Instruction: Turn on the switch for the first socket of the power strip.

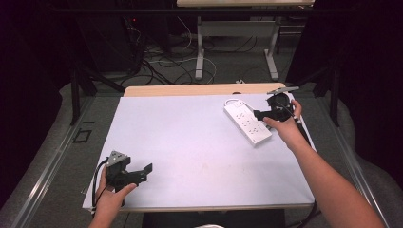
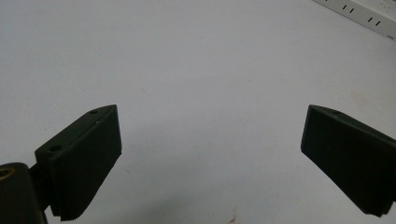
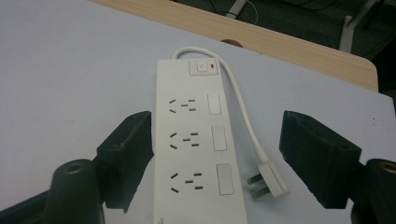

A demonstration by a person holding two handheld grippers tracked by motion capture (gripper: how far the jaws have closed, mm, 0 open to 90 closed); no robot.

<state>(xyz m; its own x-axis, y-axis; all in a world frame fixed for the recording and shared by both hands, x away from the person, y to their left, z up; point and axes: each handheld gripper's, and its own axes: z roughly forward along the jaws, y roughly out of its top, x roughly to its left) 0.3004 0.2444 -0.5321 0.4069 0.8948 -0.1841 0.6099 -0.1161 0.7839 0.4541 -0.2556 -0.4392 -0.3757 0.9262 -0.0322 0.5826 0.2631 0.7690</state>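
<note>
High view: white table sheet [image 1: 190, 137], dark cabled room.

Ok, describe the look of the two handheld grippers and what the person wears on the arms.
Both the left gripper and the right gripper are black, each topped with a grey three-cornered plate. The jaws are blocky wedges with finely ribbed pads. A black cable trails from the left one. The forearms are bare, with no sleeves.
</note>
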